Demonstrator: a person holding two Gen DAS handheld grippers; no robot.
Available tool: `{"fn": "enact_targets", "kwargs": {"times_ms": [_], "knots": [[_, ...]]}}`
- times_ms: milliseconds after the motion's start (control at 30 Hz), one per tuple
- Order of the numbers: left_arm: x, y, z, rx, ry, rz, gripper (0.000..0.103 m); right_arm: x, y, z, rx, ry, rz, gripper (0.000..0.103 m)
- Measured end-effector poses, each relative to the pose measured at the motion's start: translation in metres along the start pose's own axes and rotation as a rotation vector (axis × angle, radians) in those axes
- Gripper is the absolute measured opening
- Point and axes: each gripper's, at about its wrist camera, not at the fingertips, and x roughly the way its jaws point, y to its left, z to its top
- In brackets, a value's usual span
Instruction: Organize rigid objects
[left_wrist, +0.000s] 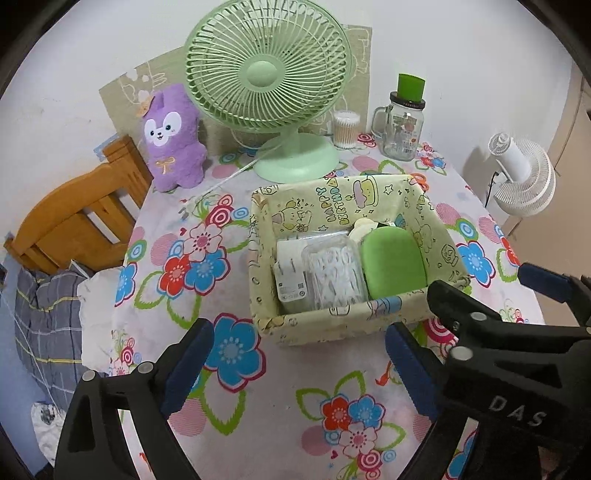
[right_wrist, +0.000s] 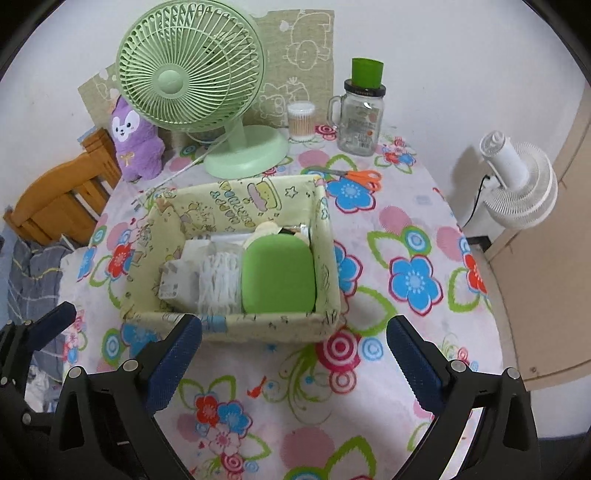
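A: Where does the basket (right_wrist: 236, 325) sit from the right tool (right_wrist: 293, 354)?

B: Straight ahead at the frame's centre on the bench (right_wrist: 406, 229), its near wall just beyond the fingertips. Jaws gape wide, gripping nothing.

A: And the left tool (left_wrist: 295, 354)?

B: Wide open too, empty; in its view the basket lies centre-right. Neither looks clearly nearer.

A: What's inside?

B: A green case (right_wrist: 279, 275), long axis running away from the tools, against the right wall, so probably the right tool's job. The orange scissors (right_wrist: 360, 176) lie beyond, upper right, outside the basket.
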Motion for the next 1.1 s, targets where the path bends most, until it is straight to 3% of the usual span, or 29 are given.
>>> {"fn": "enact_targets", "kwargs": {"times_ms": [500,667,833,1100], "knots": [[-0.046,0.019,-0.006,-0.040,-0.044,-0.001,0.098,-0.058,-0.009,-0.003,-0.041,-0.077,-0.043,0.101],[-0.065,0.028,-0.008,-0.076,-0.034,-0.043,0.098,-0.078,-0.013,-0.002,-0.042,-0.112,-0.032,0.101],[-0.086,0.028,-0.012,-0.050,-0.080,-0.009,0.098,-0.099,-0.013,-0.003,-0.051,-0.136,-0.041,0.101],[-0.118,0.037,-0.012,-0.093,-0.131,-0.044,0.098,-0.127,-0.023,-0.005,-0.001,-0.162,-0.047,0.101]]}}
